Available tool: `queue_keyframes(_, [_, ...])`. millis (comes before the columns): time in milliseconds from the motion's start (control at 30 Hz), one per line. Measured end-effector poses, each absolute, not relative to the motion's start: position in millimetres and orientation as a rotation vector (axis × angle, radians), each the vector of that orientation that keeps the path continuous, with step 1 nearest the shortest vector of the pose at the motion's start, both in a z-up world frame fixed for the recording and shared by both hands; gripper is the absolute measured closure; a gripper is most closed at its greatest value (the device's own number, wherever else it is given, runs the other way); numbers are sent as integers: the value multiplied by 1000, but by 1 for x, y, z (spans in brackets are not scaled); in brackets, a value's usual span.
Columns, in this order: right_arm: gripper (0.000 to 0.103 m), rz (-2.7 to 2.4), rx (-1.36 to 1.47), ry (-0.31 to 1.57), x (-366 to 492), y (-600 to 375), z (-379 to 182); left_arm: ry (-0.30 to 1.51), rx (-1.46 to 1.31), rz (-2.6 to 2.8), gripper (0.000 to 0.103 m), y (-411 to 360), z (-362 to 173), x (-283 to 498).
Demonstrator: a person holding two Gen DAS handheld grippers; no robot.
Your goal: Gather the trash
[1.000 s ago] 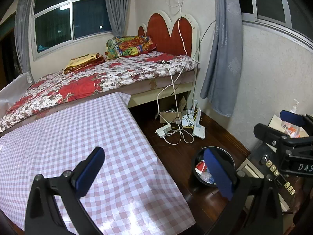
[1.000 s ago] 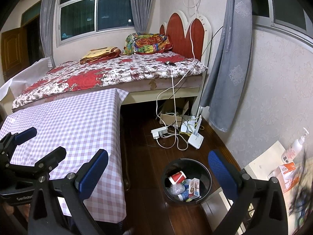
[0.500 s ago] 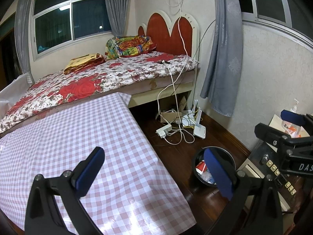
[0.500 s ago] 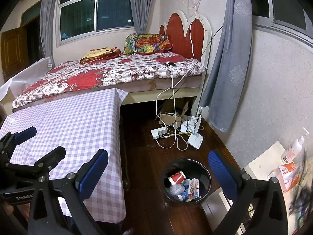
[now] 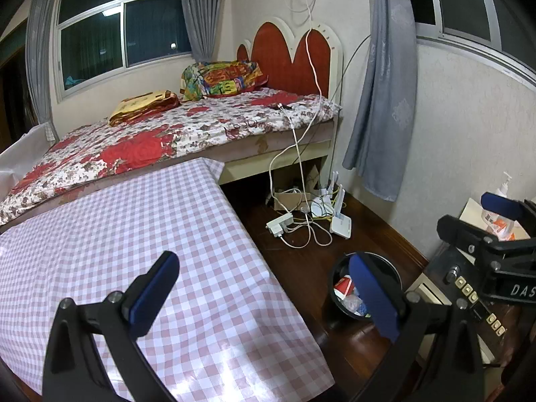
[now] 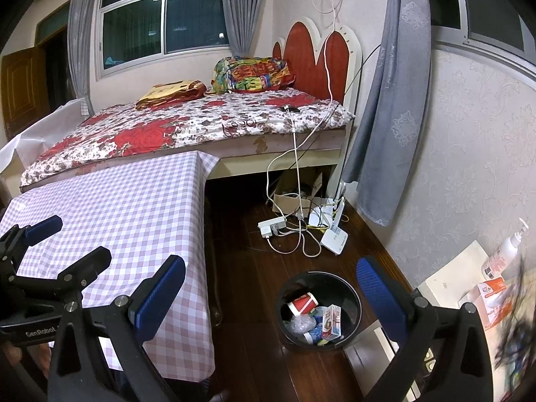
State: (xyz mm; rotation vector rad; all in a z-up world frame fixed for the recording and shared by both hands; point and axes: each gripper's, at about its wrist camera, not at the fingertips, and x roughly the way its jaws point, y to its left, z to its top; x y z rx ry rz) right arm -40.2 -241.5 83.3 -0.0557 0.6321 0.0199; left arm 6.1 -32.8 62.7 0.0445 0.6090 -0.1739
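A black trash bin stands on the dark wood floor, holding a red paper cup, a small carton and crumpled plastic. My right gripper hangs open above the floor, just left of the bin, with nothing between its blue pads. The left gripper is also open and empty, over the right edge of the checked table. The bin shows partly behind its right finger. Each gripper appears in the other's view, the right gripper at far right and the left gripper at far left.
A bed with a floral cover abuts the table's far end. A power strip, cables and a white router lie on the floor by the bed. At right are a low cabinet, a pump bottle and an orange box.
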Motion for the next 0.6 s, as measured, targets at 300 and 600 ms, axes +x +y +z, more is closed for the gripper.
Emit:
queue_keyframes(300, [0,15,-55,638,-42,-245,81,609,42,-174,1,-33,64,7])
queue_keyframes(600, [0,11,-58,641,-44,-245,76,629,15,-182,1,-33,64,11])
